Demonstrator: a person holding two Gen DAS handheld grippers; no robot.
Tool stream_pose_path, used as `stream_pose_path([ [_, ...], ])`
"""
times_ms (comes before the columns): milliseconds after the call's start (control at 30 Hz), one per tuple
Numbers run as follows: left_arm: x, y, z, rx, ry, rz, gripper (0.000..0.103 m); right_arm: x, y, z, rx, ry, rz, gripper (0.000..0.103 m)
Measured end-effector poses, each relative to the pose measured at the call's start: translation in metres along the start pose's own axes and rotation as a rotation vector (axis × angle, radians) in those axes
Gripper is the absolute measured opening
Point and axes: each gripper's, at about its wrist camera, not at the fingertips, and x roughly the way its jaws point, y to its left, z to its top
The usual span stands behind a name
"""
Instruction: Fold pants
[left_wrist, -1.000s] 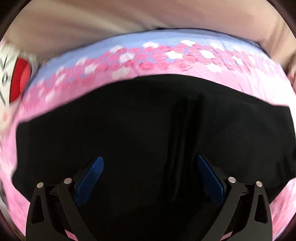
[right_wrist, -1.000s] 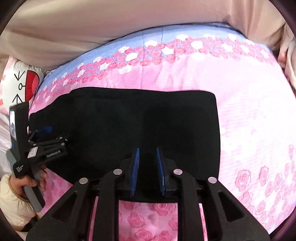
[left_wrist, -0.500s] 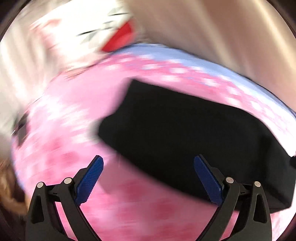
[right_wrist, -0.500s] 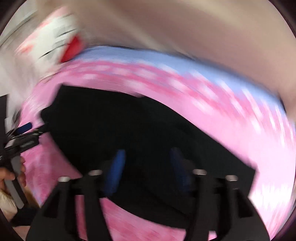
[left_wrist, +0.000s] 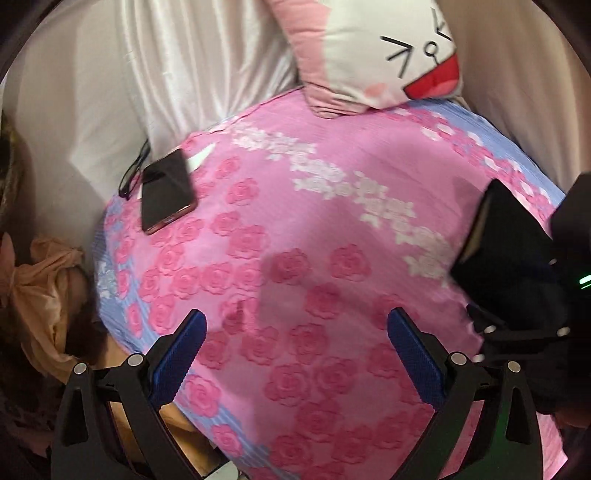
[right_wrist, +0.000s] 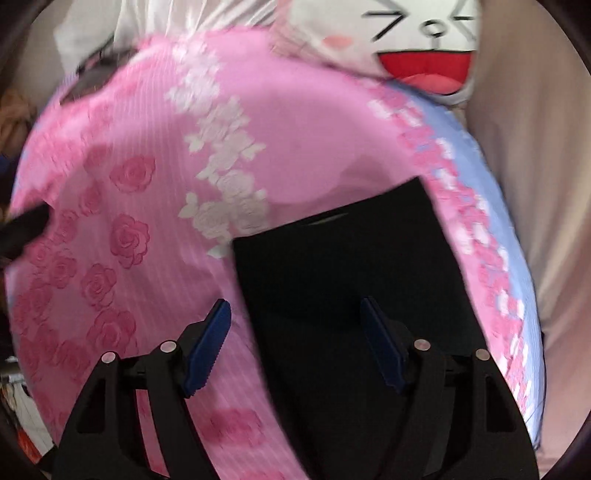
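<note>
The black pants (right_wrist: 354, 273) lie folded flat on the pink rose bedspread (right_wrist: 129, 236). In the right wrist view they fill the lower middle. My right gripper (right_wrist: 295, 347) is open and empty just above their left edge. In the left wrist view only a corner of the pants (left_wrist: 506, 236) shows at the far right, partly behind the other gripper's black body (left_wrist: 569, 229). My left gripper (left_wrist: 295, 354) is open and empty over bare bedspread (left_wrist: 295, 236), left of the pants.
A black phone (left_wrist: 166, 192) and a black cable (left_wrist: 133, 173) lie near the bedspread's far left edge. A white cartoon-face pillow (left_wrist: 388, 55) sits at the head of the bed, also in the right wrist view (right_wrist: 413, 40). White sheet (left_wrist: 166, 66) beyond; peach cloth (left_wrist: 40, 295) beside the bed.
Both grippers have swung left, away from over the pants. The right gripper, nearly shut a second ago, has opened. The left gripper now looks at bare bedspread.
</note>
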Motion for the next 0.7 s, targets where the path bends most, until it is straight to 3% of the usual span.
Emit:
stream_pose_path([
  [67, 0.002, 0.004, 0.0, -0.017, 0.006, -0.011, 0.097, 0.004, -0.006, 0.003, 0.047, 0.003, 0.03, 0.076],
  [133, 0.005, 0.005, 0.003, -0.025, 0.011, -0.011, 0.097, 0.008, -0.018, 0.006, 0.132, 0.013, 0.09, 0.055],
  [167, 0.006, 0.004, 0.004, -0.025, 0.012, -0.014, 0.097, 0.009, -0.024, 0.007, 0.167, 0.017, 0.11, 0.051],
  [233, 0.008, 0.001, 0.009, -0.022, 0.01, -0.017, 0.097, 0.003, -0.041, 0.004, 0.26, 0.009, 0.138, 0.015],
  [333, 0.005, -0.014, 0.023, 0.005, -0.013, -0.034, 0.097, -0.005, -0.088, -0.011, 0.509, -0.001, 0.308, 0.012],
  [467, -0.006, -0.053, 0.047, 0.076, -0.063, -0.083, 0.097, -0.049, -0.161, -0.063, 0.804, -0.122, 0.47, 0.011],
  [567, -0.031, -0.11, 0.064, 0.178, -0.123, -0.176, 0.097, -0.093, -0.21, -0.122, 0.954, -0.224, 0.498, 0.011],
  [700, -0.081, -0.229, 0.058, 0.372, -0.193, -0.342, 0.097, -0.151, -0.264, -0.228, 1.142, -0.33, 0.452, 0.011],
])
